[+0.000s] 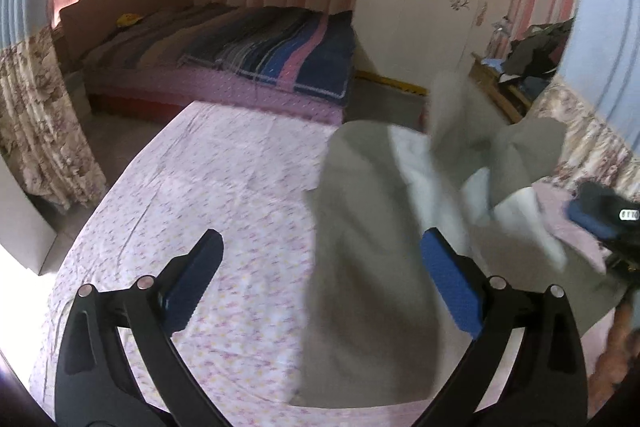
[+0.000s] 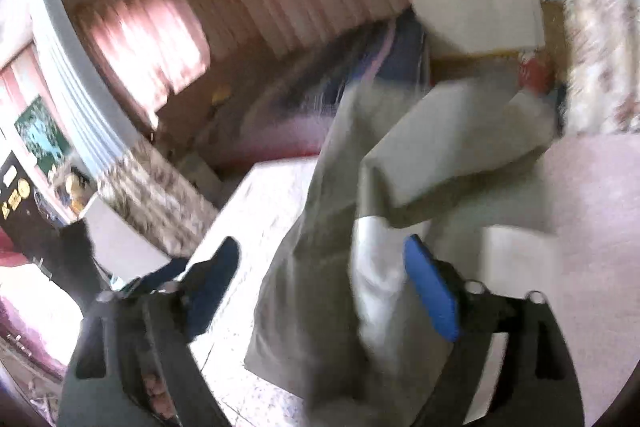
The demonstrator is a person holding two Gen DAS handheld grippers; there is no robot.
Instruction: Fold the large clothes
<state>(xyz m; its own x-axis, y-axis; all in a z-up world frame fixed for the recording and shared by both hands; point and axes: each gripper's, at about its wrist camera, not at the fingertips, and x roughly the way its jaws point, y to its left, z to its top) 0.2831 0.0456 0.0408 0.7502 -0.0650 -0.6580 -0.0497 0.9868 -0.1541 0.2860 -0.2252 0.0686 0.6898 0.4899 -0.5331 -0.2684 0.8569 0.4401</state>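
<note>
A large grey garment with a pale white lining lies rumpled on the right half of a surface covered by a pink flowered sheet. My left gripper is open over the garment's left edge, and its blue pads do not touch the cloth. At the right edge of that view my right gripper shows beside the cloth. In the blurred right wrist view the garment runs away between the spread fingers of my right gripper, which is open and holds nothing.
Beyond the sheet stands a bed with a striped blanket. A flowered curtain and a white cabinet are to the left. A wooden stand with piled dark clothes is at the back right. The sheet's left half is bare.
</note>
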